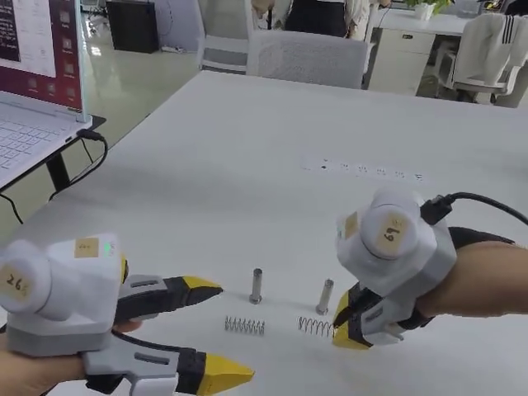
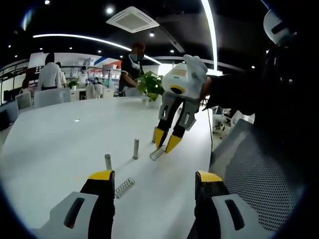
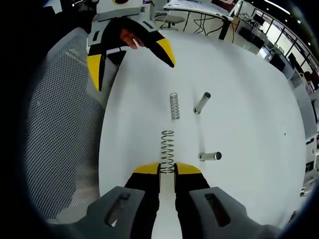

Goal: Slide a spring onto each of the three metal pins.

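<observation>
Two short metal pins (image 1: 256, 285) (image 1: 325, 296) stand upright on the white table (image 1: 247, 165). A loose spring (image 1: 245, 326) lies flat in front of the left pin. My right gripper (image 1: 341, 328) is shut on the end of a second spring (image 1: 316, 327), which lies along the table beside the right pin. The right gripper view shows its jaws (image 3: 167, 169) pinching that spring (image 3: 167, 144), with the loose spring (image 3: 174, 105) and both pins (image 3: 202, 102) (image 3: 210, 156) beyond. My left gripper (image 1: 224, 333) stands open near the loose spring, holding nothing.
An open laptop (image 1: 33, 82) with a black cable (image 1: 92, 140) sits on a stand at the left. A row of flush sockets (image 1: 371, 171) lies mid-table. Mesh office chairs (image 1: 305, 54) stand at the far edge.
</observation>
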`<state>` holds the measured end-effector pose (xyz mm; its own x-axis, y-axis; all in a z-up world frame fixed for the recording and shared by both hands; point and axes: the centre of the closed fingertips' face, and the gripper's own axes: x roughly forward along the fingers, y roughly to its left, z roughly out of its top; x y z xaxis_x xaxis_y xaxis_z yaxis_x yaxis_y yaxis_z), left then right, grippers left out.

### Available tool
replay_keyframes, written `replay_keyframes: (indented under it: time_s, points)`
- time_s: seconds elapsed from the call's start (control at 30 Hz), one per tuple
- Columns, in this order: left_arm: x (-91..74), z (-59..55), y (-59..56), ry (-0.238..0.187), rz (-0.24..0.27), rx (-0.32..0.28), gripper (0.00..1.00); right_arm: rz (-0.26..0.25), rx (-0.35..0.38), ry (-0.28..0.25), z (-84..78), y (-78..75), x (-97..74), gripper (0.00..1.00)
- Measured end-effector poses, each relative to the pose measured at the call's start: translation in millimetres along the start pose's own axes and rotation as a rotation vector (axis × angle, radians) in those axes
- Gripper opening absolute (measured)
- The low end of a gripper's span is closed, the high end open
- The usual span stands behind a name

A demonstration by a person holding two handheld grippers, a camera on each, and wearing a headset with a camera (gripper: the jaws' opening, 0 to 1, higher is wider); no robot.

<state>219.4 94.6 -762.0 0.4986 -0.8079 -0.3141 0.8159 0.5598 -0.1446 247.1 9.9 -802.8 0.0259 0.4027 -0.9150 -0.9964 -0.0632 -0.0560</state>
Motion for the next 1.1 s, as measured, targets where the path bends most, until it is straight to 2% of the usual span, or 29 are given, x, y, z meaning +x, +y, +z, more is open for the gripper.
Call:
replay_keyframes:
  time_s: [0.43, 0.87, 1.1]
  points:
    - [5.4, 11.2, -9.3, -0.007, -0.04, 0.059, 0.41, 0.0, -0.106, -0.036, 34.3, 16.3, -12.6, 0.08]
    - [12.5, 19.1, -21.0, -0.016, -0.089, 0.104, 0.28, 0.008, -0.165, -0.042, 47.6, 26.4, -18.4, 0.08]
    - [14.4, 18.4, -24.9, -0.004, -0.104, 0.12, 0.22, 0.005, -0.193, -0.051, 55.6, 29.8, -22.5, 0.08]
